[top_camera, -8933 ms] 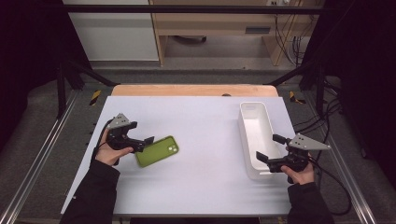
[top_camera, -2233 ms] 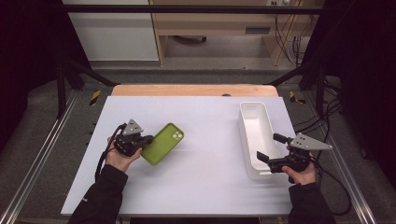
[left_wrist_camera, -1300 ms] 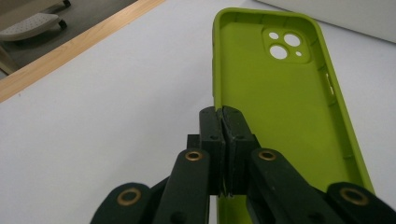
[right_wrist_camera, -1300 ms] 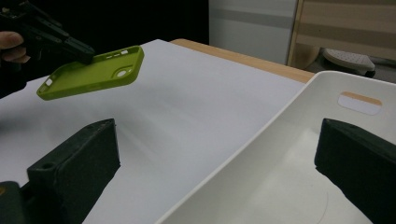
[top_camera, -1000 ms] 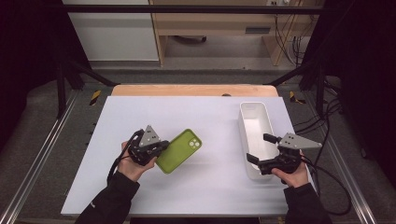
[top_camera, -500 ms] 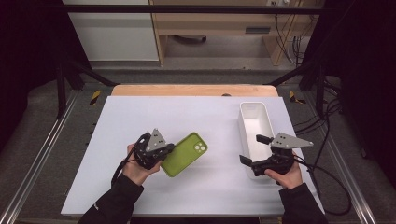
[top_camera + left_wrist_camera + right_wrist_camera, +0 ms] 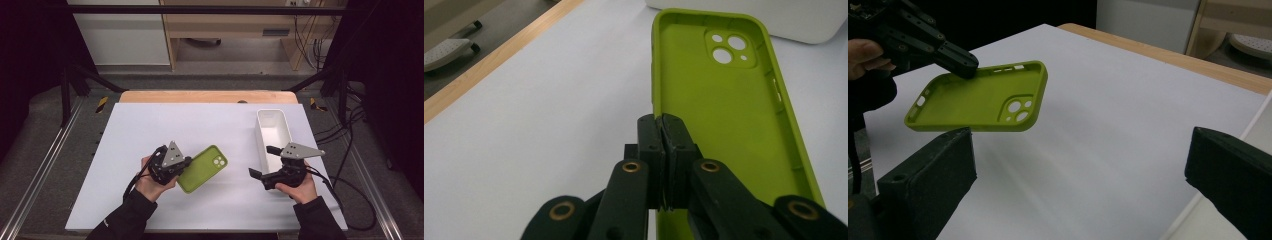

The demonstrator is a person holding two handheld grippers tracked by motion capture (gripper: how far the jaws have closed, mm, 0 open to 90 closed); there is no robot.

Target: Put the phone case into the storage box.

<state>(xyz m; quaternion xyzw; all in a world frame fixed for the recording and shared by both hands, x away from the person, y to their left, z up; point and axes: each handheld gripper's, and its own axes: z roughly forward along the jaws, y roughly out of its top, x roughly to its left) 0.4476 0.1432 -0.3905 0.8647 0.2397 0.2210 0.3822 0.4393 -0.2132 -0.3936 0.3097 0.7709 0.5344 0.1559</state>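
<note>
Jaws of the left gripper [image 7: 186, 162] cover the near left rim of the lime-green phone case [image 7: 202, 168] where they clamp it, so the pinched stretch of wall is hidden in the left gripper view. That view also cuts off the case's near end at the bottom edge. In the right gripper view the case hangs clear of the white table [image 7: 150, 125], tilted, open side up, with its camera cut-out toward the right.

Bare white surface lies all around the case: broad room to the far side and left, and an open gap between it and the right gripper [image 7: 261, 162]. The white rectangular bin [image 7: 273, 131] stands at the table's right, just behind the right gripper.

The left hand [image 7: 152, 179] comes in from the near edge, gripper pointing right. The right hand [image 7: 296, 186] holds its gripper pointing left, jaws spread wide and gripping nothing.
</note>
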